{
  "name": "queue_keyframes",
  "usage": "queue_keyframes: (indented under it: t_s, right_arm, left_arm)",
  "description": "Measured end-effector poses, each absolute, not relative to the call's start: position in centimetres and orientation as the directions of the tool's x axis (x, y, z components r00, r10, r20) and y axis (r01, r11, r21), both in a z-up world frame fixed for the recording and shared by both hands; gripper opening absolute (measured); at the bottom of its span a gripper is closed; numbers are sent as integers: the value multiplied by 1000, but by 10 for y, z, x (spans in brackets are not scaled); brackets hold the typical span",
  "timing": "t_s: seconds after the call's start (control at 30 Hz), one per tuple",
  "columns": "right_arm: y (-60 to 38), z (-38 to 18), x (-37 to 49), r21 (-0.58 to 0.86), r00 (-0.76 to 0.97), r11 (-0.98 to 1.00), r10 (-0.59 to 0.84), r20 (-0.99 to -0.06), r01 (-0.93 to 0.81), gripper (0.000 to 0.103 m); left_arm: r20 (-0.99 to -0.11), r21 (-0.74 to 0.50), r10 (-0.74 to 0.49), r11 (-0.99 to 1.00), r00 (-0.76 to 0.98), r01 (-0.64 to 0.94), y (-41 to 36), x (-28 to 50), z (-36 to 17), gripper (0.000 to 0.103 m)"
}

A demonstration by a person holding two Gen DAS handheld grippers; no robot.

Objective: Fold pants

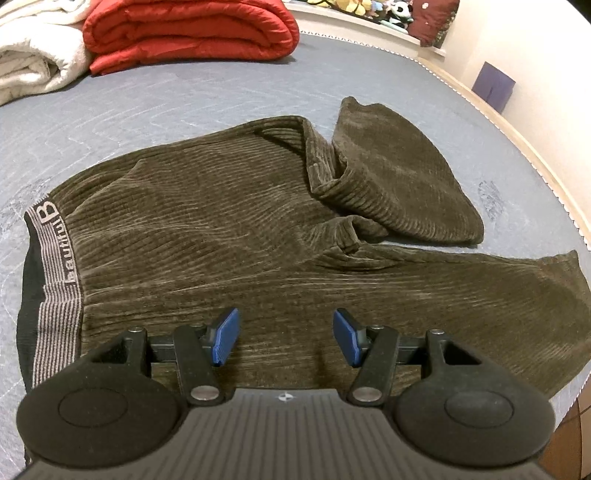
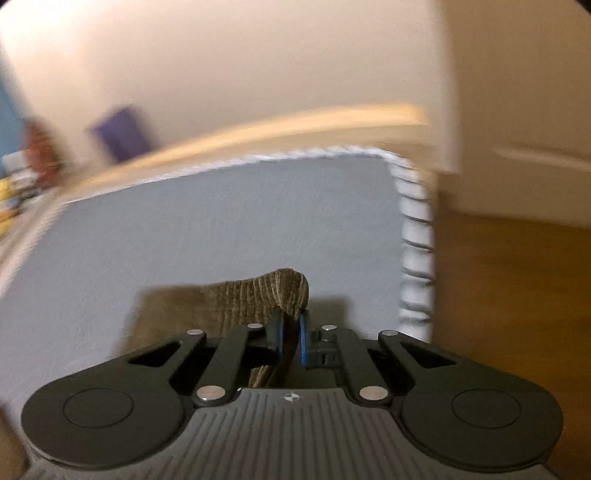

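Grey bed [image 1: 221, 92], pants [image 1: 221, 229] (olive corduroy), red quilt [image 1: 192, 29]

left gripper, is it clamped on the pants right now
No, the left gripper is open, its blue pads spread apart above the pants.

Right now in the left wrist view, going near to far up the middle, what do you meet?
Left gripper, open → brown corduroy pants spread flat → bare grey mattress → folded red quilt.
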State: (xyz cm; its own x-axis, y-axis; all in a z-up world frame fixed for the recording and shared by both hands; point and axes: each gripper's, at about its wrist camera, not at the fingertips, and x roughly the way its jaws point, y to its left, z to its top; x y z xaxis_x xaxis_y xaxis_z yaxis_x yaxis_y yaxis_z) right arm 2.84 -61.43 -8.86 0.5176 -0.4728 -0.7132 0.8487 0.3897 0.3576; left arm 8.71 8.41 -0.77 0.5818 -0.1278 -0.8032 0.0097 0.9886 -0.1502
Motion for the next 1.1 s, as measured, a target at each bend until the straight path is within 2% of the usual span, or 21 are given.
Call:
queue_keyframes:
  t_s: [0.07,0.2,0.23,0.33,0.43,0.57,0.73,0.83,0.97,1.1]
  right_arm:
    - [-623,-107,32,354,495,377,-398,-773,856,10]
    - [-612,-89,32,338,512,405,-476,-715,849,23]
    - [-607,-83,33,314,506,417,-515,-692,853,29]
    - [-592,-68,35,313,540,455,-552,-636,834,31]
    - [-570,-58,46,357,642,556,-482,-596,750,31]
    - [-513,-45,74,342,793,802,-247,-557,490,31]
    - [-399,-42,95,159,816,987,82,-572,13,31]
    - [-333,-44,83,53,767,965,236,-597,-255,32]
    - [-254,-46,57,-24,677,879,349,-648,-476,32]
    - [-191,-45,27,-90,607,748,456,-651,-658,32]
  left_arm:
    - [-805,-150,-130,989,579,13,86,86,-8,62]
    - [-808,-144,-125,989,576,13,90,83,-10,62]
    - [-808,-139,-121,990,577,14,93,81,-10,62]
    - [-808,-118,-97,993,581,1,105,76,-13,62]
    - [-808,-96,-62,995,586,-27,127,67,-15,62]
    - [-802,-77,-26,995,597,-61,164,51,-14,62]
    - [-787,-83,-8,992,617,-93,207,28,-6,60]
    - [-801,-108,-10,986,599,-129,231,18,-11,60]
    - [-835,-131,-10,975,550,-181,255,14,-27,60]
    - [-858,-166,-39,965,513,-204,270,10,-43,61]
